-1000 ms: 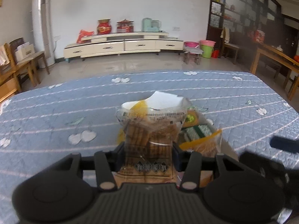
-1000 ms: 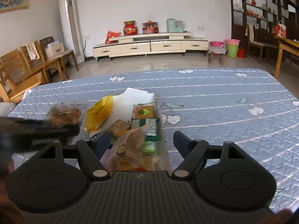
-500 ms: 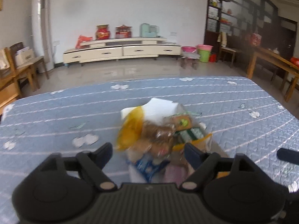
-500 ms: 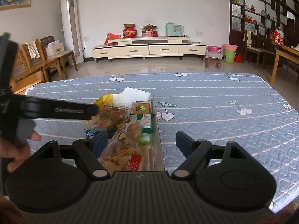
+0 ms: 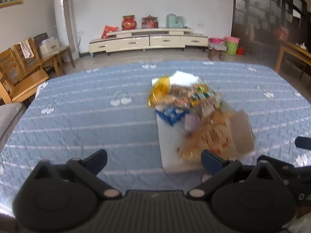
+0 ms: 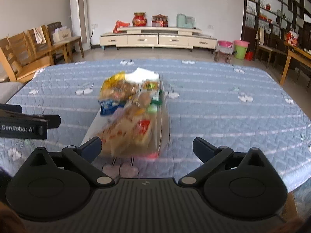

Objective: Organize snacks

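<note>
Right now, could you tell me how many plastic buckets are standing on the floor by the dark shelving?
2: a pink bucket stacked on a green bucket, right of the cream cabinet. The pink basin beside them isn't counted; others may be hidden.

A home's living room — a long cream TV cabinet (image 6: 158, 38) at the far wall, a standing air conditioner (image 6: 79, 15) far left, wooden chairs (image 6: 21, 52) on the left, dark display shelves (image 6: 276, 19) right — tiled floor.
</note>
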Tool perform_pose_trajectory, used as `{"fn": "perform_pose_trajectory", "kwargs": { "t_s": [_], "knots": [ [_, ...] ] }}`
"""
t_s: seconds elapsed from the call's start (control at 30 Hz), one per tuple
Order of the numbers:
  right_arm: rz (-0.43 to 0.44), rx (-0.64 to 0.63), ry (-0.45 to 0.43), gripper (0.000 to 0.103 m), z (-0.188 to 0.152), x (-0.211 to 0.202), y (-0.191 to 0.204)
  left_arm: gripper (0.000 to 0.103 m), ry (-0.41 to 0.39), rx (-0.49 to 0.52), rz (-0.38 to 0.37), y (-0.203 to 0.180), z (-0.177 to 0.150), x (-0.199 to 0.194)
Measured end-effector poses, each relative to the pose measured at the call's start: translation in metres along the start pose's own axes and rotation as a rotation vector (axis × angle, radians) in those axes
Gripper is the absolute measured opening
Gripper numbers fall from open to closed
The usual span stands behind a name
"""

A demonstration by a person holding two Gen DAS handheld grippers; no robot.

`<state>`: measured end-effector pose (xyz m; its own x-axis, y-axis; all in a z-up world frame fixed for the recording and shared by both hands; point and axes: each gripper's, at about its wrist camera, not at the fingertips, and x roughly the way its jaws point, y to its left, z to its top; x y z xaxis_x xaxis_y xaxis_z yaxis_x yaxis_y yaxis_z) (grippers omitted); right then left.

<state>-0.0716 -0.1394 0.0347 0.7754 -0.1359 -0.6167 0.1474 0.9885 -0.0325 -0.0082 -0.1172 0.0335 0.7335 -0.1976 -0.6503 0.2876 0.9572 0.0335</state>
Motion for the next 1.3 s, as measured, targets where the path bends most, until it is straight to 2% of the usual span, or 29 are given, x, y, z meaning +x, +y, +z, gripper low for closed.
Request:
{"fn": "perform_pose_trajectory", "kwargs": {
  "t_s": [0.2, 0.4, 1.3],
  "knots": [
    [-0.001, -0.026, 0.035, 0.103, -0.006, 0.001, 0.008, 0.102, 0.016, 0.021, 0.008, -0.007, -0.011, -0.005],
    [-0.005, -0.026, 0.030, 0.103, -0.003, 0.001, 0.008, 0.102, -0.005, 0.010, 0.007, -0.006, -0.012, -0.011],
    [0.007, -0.039, 0.046, 0.103, -0.013, 0.002, 0.010, 0.102, 0.026, -0.007, 0.015, -0.003, -0.015, -0.002]
  ]
}}
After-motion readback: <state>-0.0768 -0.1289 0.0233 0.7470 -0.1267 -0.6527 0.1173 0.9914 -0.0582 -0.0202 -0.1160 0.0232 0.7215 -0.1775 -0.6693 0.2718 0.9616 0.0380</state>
